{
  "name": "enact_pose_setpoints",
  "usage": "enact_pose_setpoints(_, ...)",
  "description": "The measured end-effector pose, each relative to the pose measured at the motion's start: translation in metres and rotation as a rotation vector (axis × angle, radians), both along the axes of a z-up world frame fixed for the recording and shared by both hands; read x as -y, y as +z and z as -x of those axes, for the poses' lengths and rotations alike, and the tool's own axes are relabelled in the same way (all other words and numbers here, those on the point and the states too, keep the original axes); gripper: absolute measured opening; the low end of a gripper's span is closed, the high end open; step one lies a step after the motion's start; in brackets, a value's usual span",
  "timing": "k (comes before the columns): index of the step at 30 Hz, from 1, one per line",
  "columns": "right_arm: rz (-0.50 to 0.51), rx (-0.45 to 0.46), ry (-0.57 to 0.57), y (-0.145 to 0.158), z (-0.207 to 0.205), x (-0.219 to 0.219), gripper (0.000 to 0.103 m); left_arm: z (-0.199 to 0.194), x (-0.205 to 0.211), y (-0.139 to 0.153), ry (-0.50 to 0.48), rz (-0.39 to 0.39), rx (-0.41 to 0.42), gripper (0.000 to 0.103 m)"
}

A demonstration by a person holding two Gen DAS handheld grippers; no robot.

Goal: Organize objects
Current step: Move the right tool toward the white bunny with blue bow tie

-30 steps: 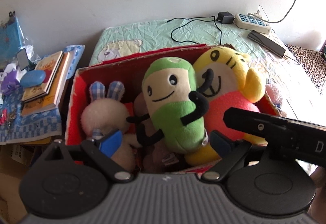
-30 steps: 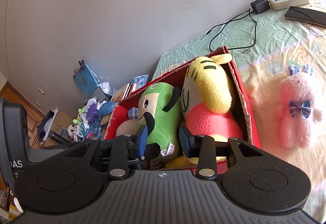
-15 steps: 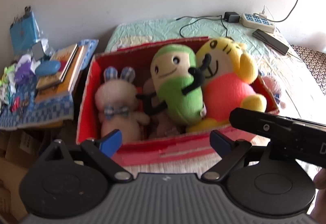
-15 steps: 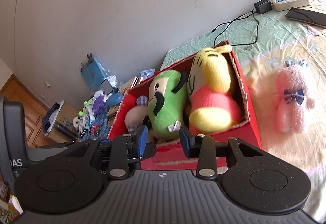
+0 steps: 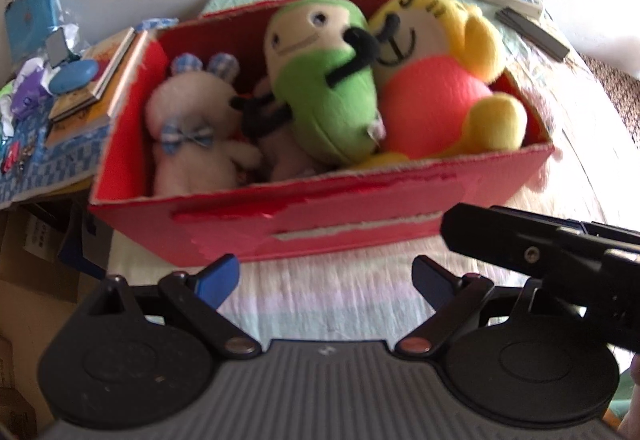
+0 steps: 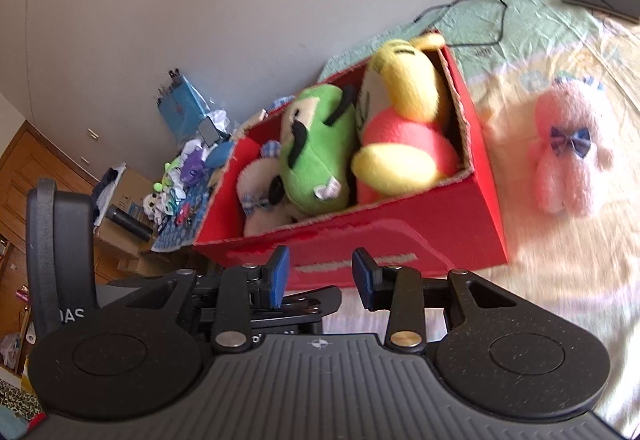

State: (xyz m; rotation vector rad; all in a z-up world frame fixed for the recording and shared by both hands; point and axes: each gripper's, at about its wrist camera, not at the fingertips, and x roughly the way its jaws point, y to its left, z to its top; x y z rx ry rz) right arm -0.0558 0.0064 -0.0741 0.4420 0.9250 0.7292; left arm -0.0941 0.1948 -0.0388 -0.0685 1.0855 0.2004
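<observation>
Three plush toys fill my red box (image 5: pixel 360 216): white bunny (image 5: pixel 192 136), green (image 5: pixel 328 96), yellow (image 5: pixel 436 80); left gripper (image 5: pixel 324 278) wide, right gripper (image 6: pixel 320 274) narrow, both empty.

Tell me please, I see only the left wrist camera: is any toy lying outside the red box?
Observer: Yes. A pink plush rabbit lies on the bed sheet, right of the red box and apart from it.
Operator: Does the right gripper hold anything?
Observer: No. The right gripper is open and empty, in front of the box's near wall.
Operator: How does the rabbit lie?
Observer: On its back, with its blue bow facing up.
</observation>
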Motion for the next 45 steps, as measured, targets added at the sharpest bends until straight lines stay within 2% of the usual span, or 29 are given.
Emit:
enact_pose_setpoints(10, 0.072, -0.099, -0.048, -0.029, -0.003, 0.01, 0.039, -0.014, 0.02, -0.041, -0.095, 0.014, -0.094, 0.093)
enact_pose_setpoints(22, 0.108, -0.185, -0.262, -0.047, 0.009, 0.055, 0.039, -0.024, 0.073, -0.061, -0.33, 0.055, -0.103, 0.089)
enact_pose_setpoints(30, 0.117, -0.209, -0.354, -0.052, 0.014, 0.08, 0.039, -0.026, 0.109, -0.069, -0.432, 0.06, -0.118, 0.088)
enact_pose_setpoints(36, 0.105, -0.215, -0.359, -0.054, 0.002, 0.099, 0.039, -0.035, 0.131, -0.071, -0.459, 0.043, -0.12, 0.089)
enact_pose_setpoints(45, 0.067, -0.24, -0.302, -0.06, -0.03, 0.137, 0.039, -0.055, 0.163, -0.075, -0.4, 0.051, -0.126, 0.09)
